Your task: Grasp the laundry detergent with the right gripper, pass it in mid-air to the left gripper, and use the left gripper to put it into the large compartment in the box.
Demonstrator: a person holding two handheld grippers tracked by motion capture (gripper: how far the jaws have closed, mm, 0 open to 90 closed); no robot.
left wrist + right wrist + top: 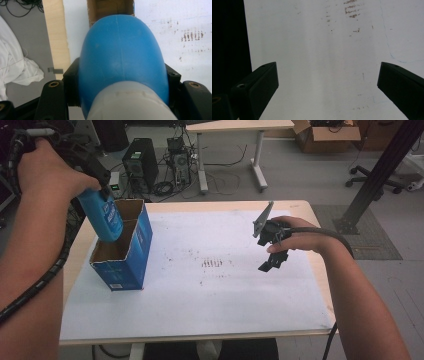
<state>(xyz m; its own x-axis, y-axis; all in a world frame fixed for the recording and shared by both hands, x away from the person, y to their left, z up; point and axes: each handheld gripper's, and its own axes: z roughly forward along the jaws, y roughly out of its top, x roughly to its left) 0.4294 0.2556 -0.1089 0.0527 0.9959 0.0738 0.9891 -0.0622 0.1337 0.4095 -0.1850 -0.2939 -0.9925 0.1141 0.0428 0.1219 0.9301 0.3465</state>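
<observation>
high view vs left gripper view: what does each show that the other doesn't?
High view alone: the right gripper with jaws apart over the white sheet, and the blue box's outer walls.
Left gripper view alone: the bottle's white cap and the left gripper's jaws clamped on its sides.
Both: the blue bottle above the box's open top.

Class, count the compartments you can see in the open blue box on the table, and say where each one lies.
2. The blue box has a near compartment, which the blue bottle held by the left gripper dips into, and a far compartment behind the cardboard divider.
</observation>
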